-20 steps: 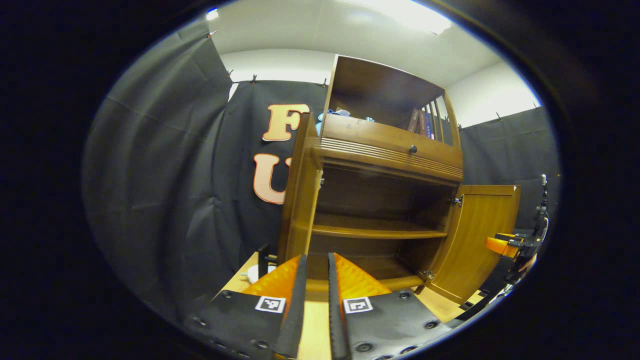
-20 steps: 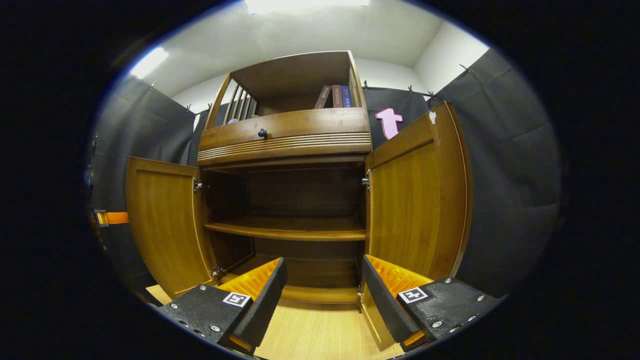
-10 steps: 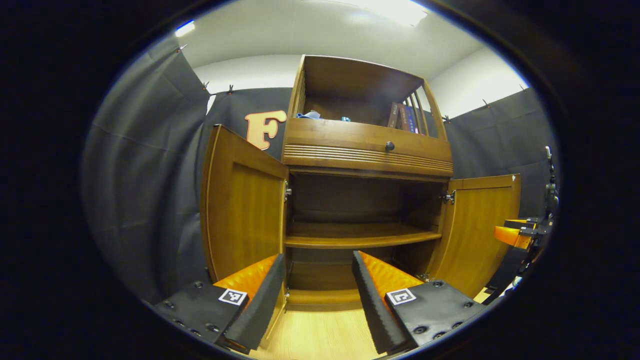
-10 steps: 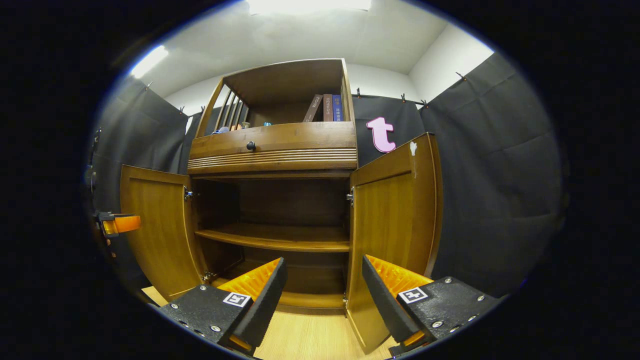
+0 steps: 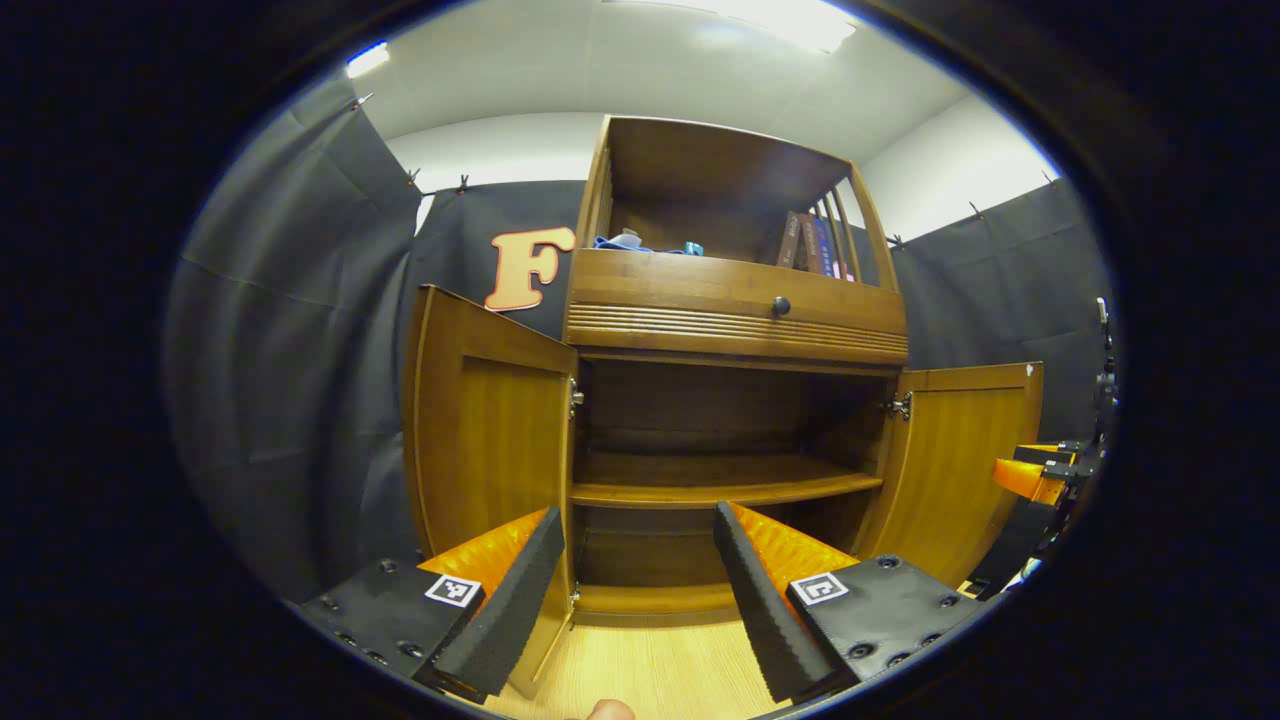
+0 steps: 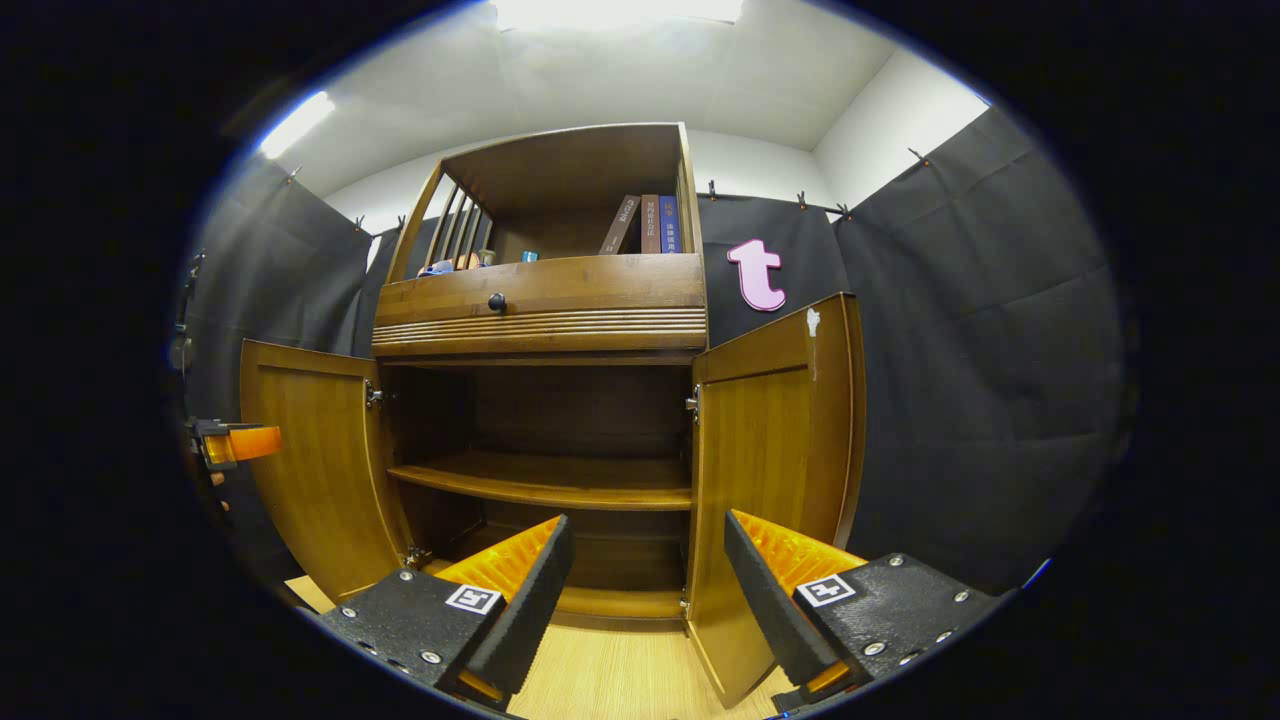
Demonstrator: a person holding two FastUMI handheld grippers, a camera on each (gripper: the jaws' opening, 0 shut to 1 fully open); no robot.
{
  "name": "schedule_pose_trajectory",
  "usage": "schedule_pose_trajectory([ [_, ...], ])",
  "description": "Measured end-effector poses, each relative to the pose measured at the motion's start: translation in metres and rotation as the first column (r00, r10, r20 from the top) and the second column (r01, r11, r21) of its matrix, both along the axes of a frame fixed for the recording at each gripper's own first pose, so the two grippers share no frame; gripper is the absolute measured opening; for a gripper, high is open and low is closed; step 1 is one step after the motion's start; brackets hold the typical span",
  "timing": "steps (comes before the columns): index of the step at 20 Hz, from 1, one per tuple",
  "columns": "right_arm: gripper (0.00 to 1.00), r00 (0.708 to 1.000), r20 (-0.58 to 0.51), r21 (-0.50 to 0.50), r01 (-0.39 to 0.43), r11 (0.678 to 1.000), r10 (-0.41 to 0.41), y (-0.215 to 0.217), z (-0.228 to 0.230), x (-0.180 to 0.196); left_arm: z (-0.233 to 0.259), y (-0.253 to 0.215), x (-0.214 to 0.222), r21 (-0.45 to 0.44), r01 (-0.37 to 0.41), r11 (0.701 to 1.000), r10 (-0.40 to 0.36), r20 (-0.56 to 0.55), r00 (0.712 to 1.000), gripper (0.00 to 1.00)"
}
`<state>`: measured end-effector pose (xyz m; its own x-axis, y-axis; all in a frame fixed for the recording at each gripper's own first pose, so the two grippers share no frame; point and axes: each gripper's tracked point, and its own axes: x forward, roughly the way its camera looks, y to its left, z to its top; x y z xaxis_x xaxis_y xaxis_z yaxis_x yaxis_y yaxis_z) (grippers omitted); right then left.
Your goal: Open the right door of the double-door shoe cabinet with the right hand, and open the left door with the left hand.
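Note:
The wooden shoe cabinet [image 5: 735, 320] stands with both lower doors swung wide. In the left gripper view the left door [image 5: 490, 440] hangs out at the left and the right door [image 5: 960, 460] at the right. My left gripper [image 5: 640, 600] is open, holds nothing, and sits a short way back from the cabinet front. In the right gripper view the right door [image 6: 770, 470] is just ahead of my right gripper [image 6: 645, 600], which is open and holds nothing. The left door [image 6: 310, 460] shows farther left. Each gripper also appears at the other view's edge: right gripper [image 5: 1040, 470], left gripper [image 6: 235, 443].
Inside the cabinet is one bare shelf [image 5: 720, 490]. Above the doors runs a drawer with a dark knob [image 5: 781, 305]. The top compartment holds books [image 5: 810, 240] and blue items [image 5: 640, 243]. The cabinet rests on a light wooden surface [image 5: 640, 670]. Black cloth walls surround it.
My left gripper went from nearly shut at the left door's edge to open and drew back. The left door now stands wide. The right gripper also backed off a little.

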<state>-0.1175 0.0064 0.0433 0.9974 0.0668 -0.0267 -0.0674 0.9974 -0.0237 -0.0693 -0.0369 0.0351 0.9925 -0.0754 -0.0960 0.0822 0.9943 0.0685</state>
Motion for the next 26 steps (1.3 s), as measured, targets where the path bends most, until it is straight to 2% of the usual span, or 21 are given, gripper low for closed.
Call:
schedule_pose_trajectory([
  [1, 0.92, 1.000, 0.001, -0.003, -0.008, 1.000, 0.008, 0.003, 0.003, 0.001, 0.005, 0.008, -0.001, 0.002, -0.024, 1.000, 0.024, 0.015, 1.000, 0.96],
  [5, 0.92, 1.000, 0.000, -0.010, -0.029, 1.000, 0.029, 0.008, 0.007, -0.005, 0.020, 0.027, -0.016, 0.017, -0.084, 0.996, 0.083, 0.052, 0.995, 0.93],
  [6, 0.85, 0.999, -0.006, -0.007, -0.033, 0.999, 0.033, 0.009, 0.005, -0.008, 0.022, 0.029, -0.021, 0.023, -0.088, 0.996, 0.086, 0.054, 0.995, 0.93],
  [7, 0.86, 0.999, -0.008, -0.001, -0.037, 0.999, 0.037, 0.010, 0.004, -0.011, 0.023, 0.029, -0.025, 0.029, -0.089, 0.996, 0.087, 0.056, 0.995, 0.93],
  [9, 0.94, 0.999, -0.005, -0.001, -0.040, 0.999, 0.040, 0.012, 0.004, -0.019, 0.025, 0.027, -0.033, 0.037, -0.088, 0.995, 0.086, 0.062, 0.994, 0.94],
  [10, 0.92, 0.999, -0.002, -0.006, -0.038, 0.999, 0.038, 0.012, 0.004, -0.023, 0.026, 0.026, -0.038, 0.039, -0.087, 0.995, 0.085, 0.065, 0.994, 0.94],
  [11, 0.99, 0.999, 0.002, -0.009, -0.039, 0.999, 0.039, 0.013, 0.005, -0.026, 0.027, 0.025, -0.041, 0.041, -0.086, 0.995, 0.084, 0.065, 0.994, 0.94],
  [13, 0.99, 0.999, 0.001, -0.010, -0.038, 0.999, 0.038, 0.012, 0.006, -0.032, 0.026, 0.022, -0.044, 0.039, -0.079, 0.996, 0.077, 0.061, 0.995, 0.94],
  [14, 0.92, 0.999, -0.002, -0.008, -0.040, 0.999, 0.040, 0.013, 0.006, -0.034, 0.026, 0.022, -0.045, 0.036, -0.078, 0.996, 0.076, 0.058, 0.995, 0.94],
  [17, 0.92, 1.000, -0.001, -0.012, -0.025, 1.000, 0.025, 0.010, 0.009, -0.037, 0.021, 0.022, -0.047, 0.030, -0.078, 0.997, 0.076, 0.041, 0.996, 0.96],
  [20, 0.92, 1.000, 0.005, -0.003, -0.024, 1.000, 0.024, 0.009, 0.012, -0.036, 0.023, 0.022, -0.046, 0.046, -0.081, 0.996, 0.079, 0.047, 0.996, 0.93],
  [26, 0.92, 1.000, 0.017, -0.014, -0.015, 1.000, 0.015, 0.008, 0.006, -0.006, 0.010, 0.016, -0.032, 0.057, -0.055, 0.997, 0.053, 0.044, 0.998, 0.94],
])
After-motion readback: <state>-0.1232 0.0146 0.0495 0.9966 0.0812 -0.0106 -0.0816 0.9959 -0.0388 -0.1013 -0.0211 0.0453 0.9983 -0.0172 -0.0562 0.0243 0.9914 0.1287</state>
